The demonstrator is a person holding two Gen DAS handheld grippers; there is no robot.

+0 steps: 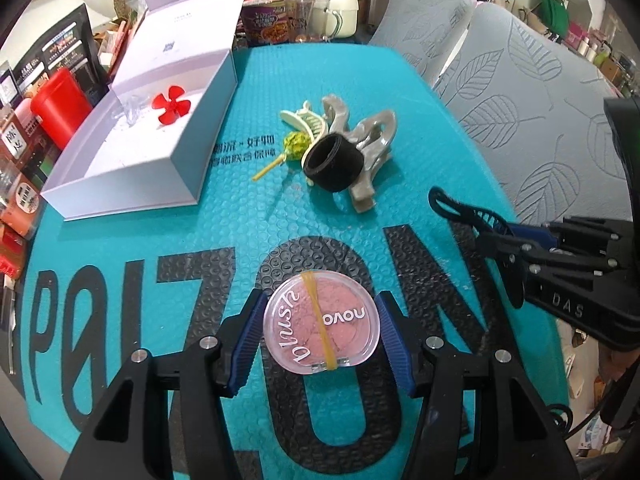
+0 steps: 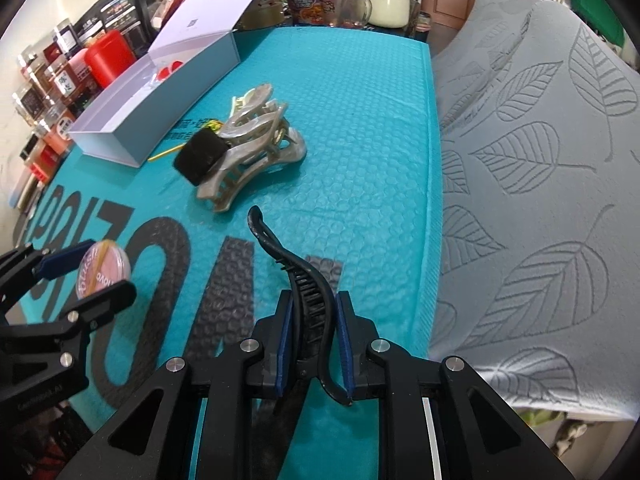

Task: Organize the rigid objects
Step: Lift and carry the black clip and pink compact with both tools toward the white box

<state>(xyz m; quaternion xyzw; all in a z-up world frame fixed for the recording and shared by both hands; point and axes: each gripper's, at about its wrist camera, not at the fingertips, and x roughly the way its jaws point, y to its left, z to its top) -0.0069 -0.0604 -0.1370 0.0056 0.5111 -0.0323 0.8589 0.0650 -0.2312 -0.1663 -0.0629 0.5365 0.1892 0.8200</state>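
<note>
My left gripper [image 1: 320, 320] is shut on a round pink blush compact [image 1: 322, 322] with a yellow rubber band, held above the teal mat [image 1: 224, 216]; it also shows in the right wrist view [image 2: 105, 266]. My right gripper [image 2: 314, 320] is shut on a black hair clip [image 2: 304, 280], also seen in the left wrist view [image 1: 464, 216]. A pile on the mat holds a grey claw clip [image 1: 368, 140], a black ring [image 1: 334, 164], a cream clip [image 1: 304, 120] and a green-headed yellow stick [image 1: 294, 144]. An open white box [image 1: 132, 148] at left holds a red propeller [image 1: 171, 104].
Red container [image 1: 60, 100] and stacked packets stand left of the box. A noodle cup [image 1: 266, 24], glass jug and cream kettle [image 1: 340, 0] stand at the far edge. A grey leaf-pattern cushion [image 2: 540, 160] borders the mat on the right.
</note>
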